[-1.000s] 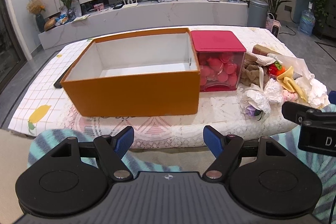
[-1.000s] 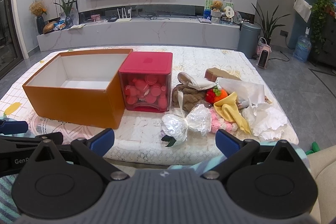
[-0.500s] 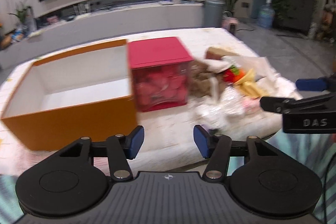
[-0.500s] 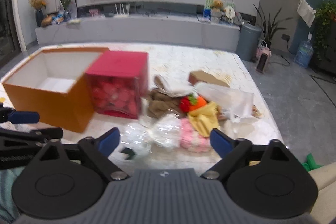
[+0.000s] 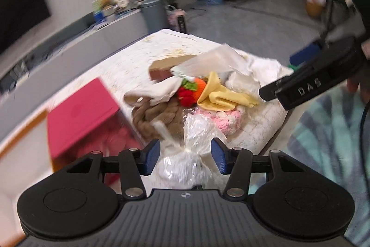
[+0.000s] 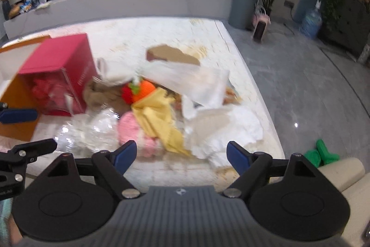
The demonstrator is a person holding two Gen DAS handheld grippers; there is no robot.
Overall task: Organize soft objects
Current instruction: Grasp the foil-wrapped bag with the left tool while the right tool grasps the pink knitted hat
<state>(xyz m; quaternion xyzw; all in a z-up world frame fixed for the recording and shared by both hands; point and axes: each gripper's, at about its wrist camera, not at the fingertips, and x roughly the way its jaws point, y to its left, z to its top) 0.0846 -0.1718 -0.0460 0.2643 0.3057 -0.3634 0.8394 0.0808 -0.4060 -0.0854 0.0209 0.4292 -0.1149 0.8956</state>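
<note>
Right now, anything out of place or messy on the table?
Yes. The soft items lie in a jumbled heap beside the red-lidded box: yellow cloth, white paper, cellophane bundle, all overlapping. The orange box looks empty in the part shown.

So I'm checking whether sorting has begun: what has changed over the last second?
Both grippers have swung from facing the boxes toward the pile. The left gripper now hangs over the clear plastic bundle, jaws narrower than before but not pressing it. The right gripper nears the yellow cloth, its jaws closing on nothing. Nothing has been taken; the red box and the soft things lie as they did.
</note>
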